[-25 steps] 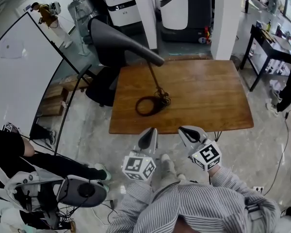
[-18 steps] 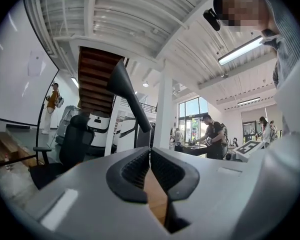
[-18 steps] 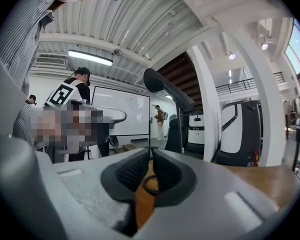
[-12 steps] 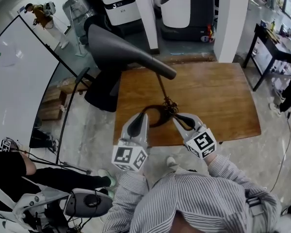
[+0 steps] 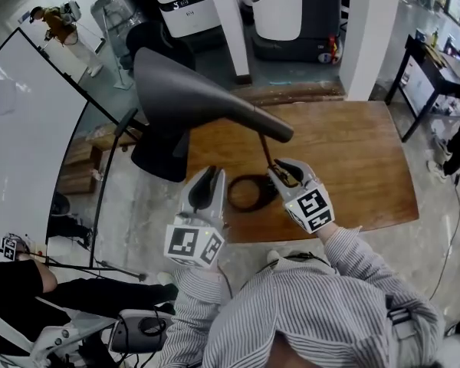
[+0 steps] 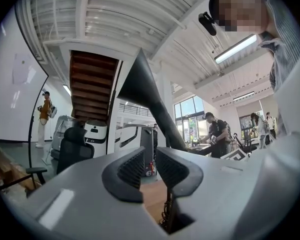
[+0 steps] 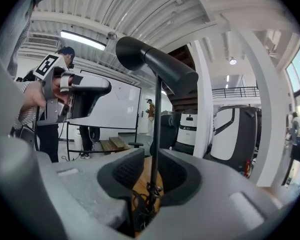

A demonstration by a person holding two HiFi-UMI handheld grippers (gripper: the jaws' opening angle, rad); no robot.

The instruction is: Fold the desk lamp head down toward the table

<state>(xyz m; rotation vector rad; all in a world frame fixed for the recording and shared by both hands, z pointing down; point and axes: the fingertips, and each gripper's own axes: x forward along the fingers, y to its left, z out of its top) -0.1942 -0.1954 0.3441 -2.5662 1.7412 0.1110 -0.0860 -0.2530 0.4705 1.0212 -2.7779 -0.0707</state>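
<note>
**2 grippers, 1 lamp (image 5: 215, 107), 1 table (image 5: 353, 159)**

Right gripper (image 5: 282, 173): jaws slightly parted, thin stem (image 7: 155, 114) seen between them, not clamped. Left gripper (image 5: 205, 184): narrowly parted, nothing held, beside the ring base (image 5: 251, 193). Grey cone head (image 5: 185, 94) is raised, tilted. Table is wood; whiteboard (image 5: 38, 136) and chair (image 5: 157, 148) are seen beyond.

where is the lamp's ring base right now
Head view: the ring base lies on the wooden table near its front edge, between the left gripper and right gripper.
</note>
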